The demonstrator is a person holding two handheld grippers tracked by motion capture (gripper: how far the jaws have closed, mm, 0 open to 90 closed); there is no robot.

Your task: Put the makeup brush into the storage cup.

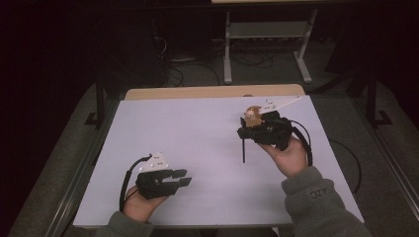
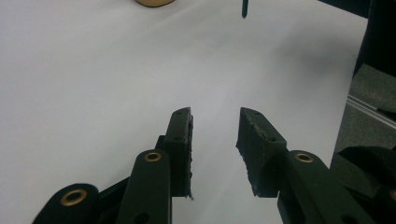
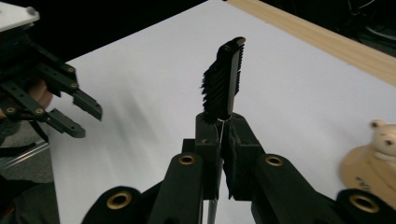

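A brush (image 3: 225, 79) is clamped by its neck in the right gripper (image 3: 223, 128) above the surface (image 1: 197, 143), beside a bear figure (image 3: 373, 158); left gripper (image 2: 215, 140) is held open, empty; grip is best kept firm.

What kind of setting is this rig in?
Likely a lab or workshop data-collection station: a white-topped table with a wooden edge, loose cables on the grey floor, and a white metal bench frame behind, in dim light.

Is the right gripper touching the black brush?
Touching. The right gripper view shows the right gripper with its jaws closed on the black brush just below the bristles.
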